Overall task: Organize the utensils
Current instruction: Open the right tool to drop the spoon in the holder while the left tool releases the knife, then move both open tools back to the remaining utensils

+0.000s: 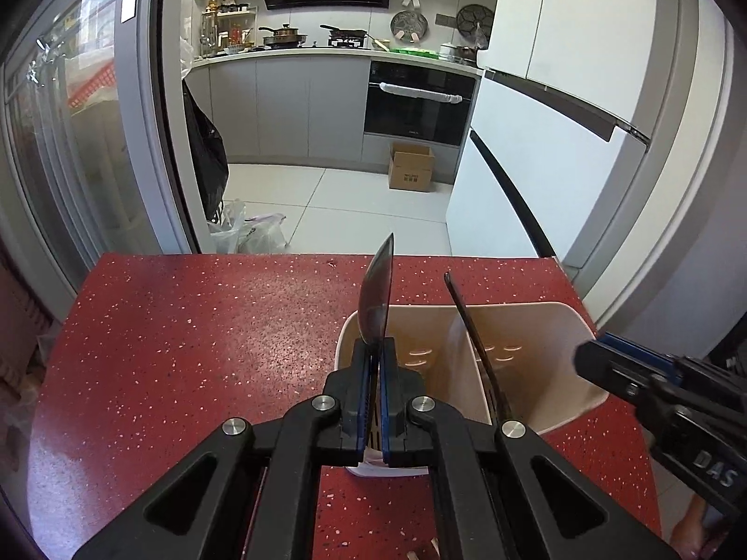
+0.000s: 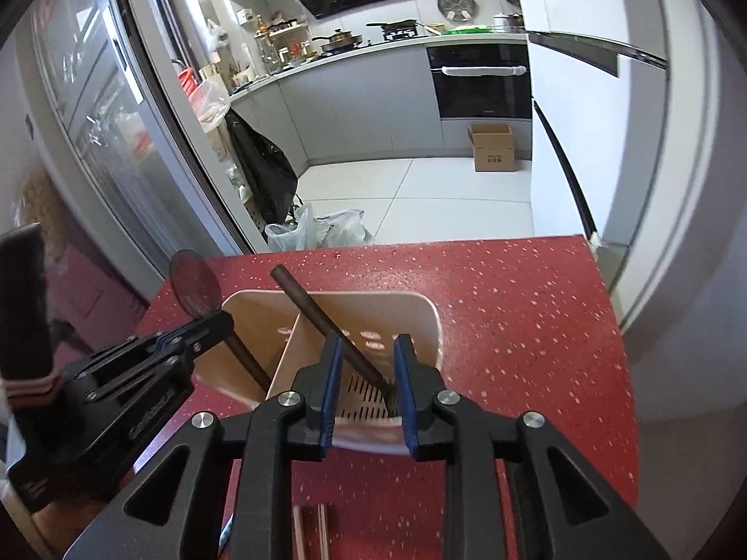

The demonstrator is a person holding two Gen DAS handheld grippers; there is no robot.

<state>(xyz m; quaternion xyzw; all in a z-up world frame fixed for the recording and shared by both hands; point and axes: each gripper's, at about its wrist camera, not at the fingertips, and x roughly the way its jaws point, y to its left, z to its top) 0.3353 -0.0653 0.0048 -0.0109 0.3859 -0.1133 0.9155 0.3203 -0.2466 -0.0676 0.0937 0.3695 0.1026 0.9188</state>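
A cream two-compartment utensil holder (image 1: pixel 537 326) (image 2: pixel 420 312) stands on the red speckled table (image 1: pixel 186 350) (image 2: pixel 537 326). My left gripper (image 1: pixel 376 350) is shut on a dark spoon (image 1: pixel 377 298), bowl end up, held over the holder's left compartment; it also shows in the right wrist view (image 2: pixel 196 287). A dark-handled utensil (image 1: pixel 471 331) (image 2: pixel 322 317) leans in the right compartment. My right gripper (image 2: pixel 366 350) is open just above the holder's near edge, its fingers either side of that utensil's lower end without gripping it.
Chopsticks (image 2: pixel 310 532) lie on the table near its front edge. The table's far edge drops to a tiled kitchen floor with plastic bags (image 1: pixel 252 233) and a cardboard box (image 1: pixel 411 168). A white fridge (image 1: pixel 560 116) stands right, a glass door (image 1: pixel 70 116) left.
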